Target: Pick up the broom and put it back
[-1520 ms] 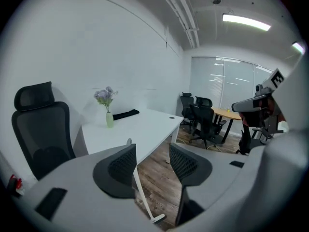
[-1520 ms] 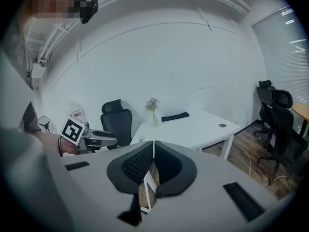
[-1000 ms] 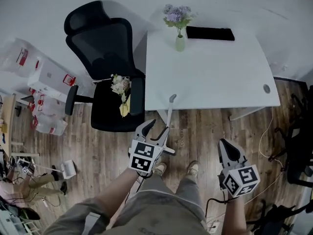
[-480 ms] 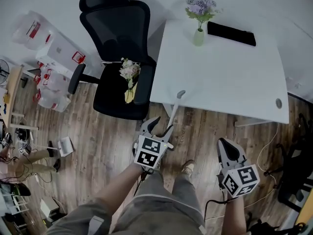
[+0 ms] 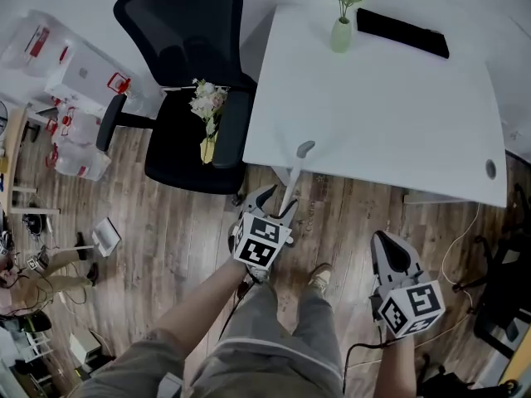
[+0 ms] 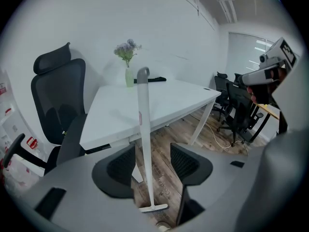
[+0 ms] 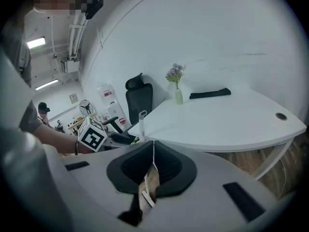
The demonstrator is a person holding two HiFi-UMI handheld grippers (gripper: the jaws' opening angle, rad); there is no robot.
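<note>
The broom (image 5: 292, 181) is a thin pale pole with a hooked top. It stands upright and its top leans on the near edge of the white table (image 5: 373, 114). My left gripper (image 5: 278, 199) is open, one jaw on each side of the pole. In the left gripper view the broom (image 6: 143, 120) runs up between the dark pads, nearer the left one, and its small head rests on the wooden floor. My right gripper (image 5: 384, 240) hangs lower right over the floor, shut on nothing. From the right gripper view (image 7: 153, 146) the broom (image 7: 142, 122) shows beyond the jaws.
A black office chair (image 5: 187, 73) with a flower bunch (image 5: 206, 106) on its seat stands left of the table. On the table are a vase of flowers (image 5: 341, 33) and a flat black object (image 5: 402, 33). Boxes and bags (image 5: 75, 81) lie at far left. Cables trail at right.
The head view has shifted and the table sits closer. My left gripper has kept its jaws around the pole and edged toward the table. The right gripper has barely moved.
</note>
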